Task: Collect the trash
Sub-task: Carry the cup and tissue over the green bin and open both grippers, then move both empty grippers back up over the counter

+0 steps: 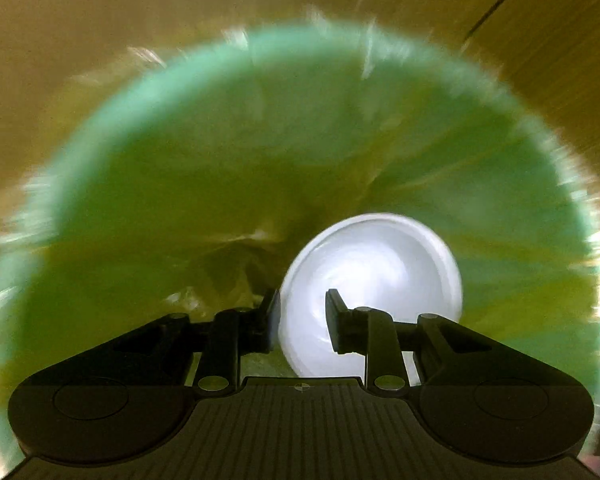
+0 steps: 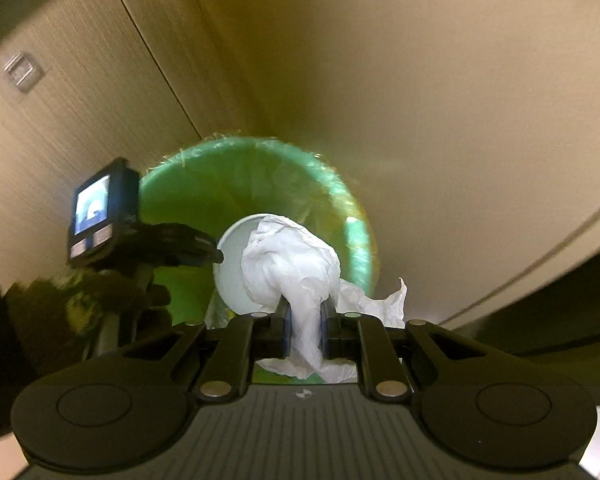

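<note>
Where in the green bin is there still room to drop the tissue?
The bin's far and left inside, lined with a bag, looks free. Its near right is crowded: the left tool holds a white cup there. The right tool grips the tissue beside that cup.

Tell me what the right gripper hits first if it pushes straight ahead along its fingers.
Probably the white paper cup, which sits in the mouth of the green plastic-lined bin just beyond the crumpled white tissue that the right gripper holds; depth is hard to judge.
</note>
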Demonstrator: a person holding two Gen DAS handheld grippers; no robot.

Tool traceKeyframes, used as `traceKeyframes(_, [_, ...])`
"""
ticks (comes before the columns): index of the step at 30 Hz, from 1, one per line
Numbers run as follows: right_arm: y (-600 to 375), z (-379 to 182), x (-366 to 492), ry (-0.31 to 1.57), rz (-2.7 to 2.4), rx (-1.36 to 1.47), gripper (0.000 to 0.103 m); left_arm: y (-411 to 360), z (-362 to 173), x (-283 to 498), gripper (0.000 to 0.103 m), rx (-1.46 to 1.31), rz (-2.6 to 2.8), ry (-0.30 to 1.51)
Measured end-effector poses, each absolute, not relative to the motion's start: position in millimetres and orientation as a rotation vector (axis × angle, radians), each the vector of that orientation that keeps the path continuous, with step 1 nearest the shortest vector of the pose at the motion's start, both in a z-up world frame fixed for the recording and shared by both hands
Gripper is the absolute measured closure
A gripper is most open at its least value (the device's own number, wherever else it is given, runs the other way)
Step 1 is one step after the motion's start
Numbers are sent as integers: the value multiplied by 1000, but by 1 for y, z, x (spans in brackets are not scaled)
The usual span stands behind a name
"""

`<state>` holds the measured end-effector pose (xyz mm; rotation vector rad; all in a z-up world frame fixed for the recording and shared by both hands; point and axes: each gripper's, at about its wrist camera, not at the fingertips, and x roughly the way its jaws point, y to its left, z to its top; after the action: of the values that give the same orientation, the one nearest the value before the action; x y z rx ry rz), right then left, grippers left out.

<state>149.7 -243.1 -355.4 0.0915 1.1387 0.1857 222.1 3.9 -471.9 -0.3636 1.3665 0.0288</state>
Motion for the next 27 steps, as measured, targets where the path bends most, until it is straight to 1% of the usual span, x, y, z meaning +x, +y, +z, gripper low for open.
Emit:
traceKeyframes(3, [-232, -364, 175, 1157, 232, 179, 90, 11, -432, 201, 75, -389, 22, 1331])
traceKeyframes(6, [-210, -386, 209, 1185, 276, 227, 89, 16, -398, 179, 75, -409, 9, 1324])
traceKeyframes(8, [-198, -406, 235, 1236, 308, 234, 83, 20, -383, 166, 75, -436, -3, 1347])
traceKeyframes(10, [-191, -424, 254, 1305, 313, 254, 70, 24, -368, 155, 75, -453, -12, 1349])
traceKeyframes(12, [-188, -435, 266, 1347, 293, 264, 67, 31, -354, 148, 75, -457, -18, 1342])
traceKeyframes(13, [-188, -432, 268, 1349, 284, 263, 66, 33, -350, 146, 75, -463, -18, 1340])
traceKeyframes(14, [-187, -425, 264, 1338, 283, 269, 64, 34, -345, 144, 75, -471, -12, 1340])
traceKeyframes(16, [-193, -406, 255, 1312, 275, 299, 47, 36, -335, 141, 75, -490, -3, 1337])
traceKeyframes(21, [-215, -352, 228, 1255, 203, 318, 46, 36, -293, 146, 75, -484, -50, 1299])
traceKeyframes(24, [-220, -313, 212, 1221, 155, 277, 46, 29, -252, 156, 75, -452, -131, 1257])
traceKeyframes(27, [-206, -268, 199, 1179, 105, 171, 46, 21, -202, 167, 75, -418, -242, 1201])
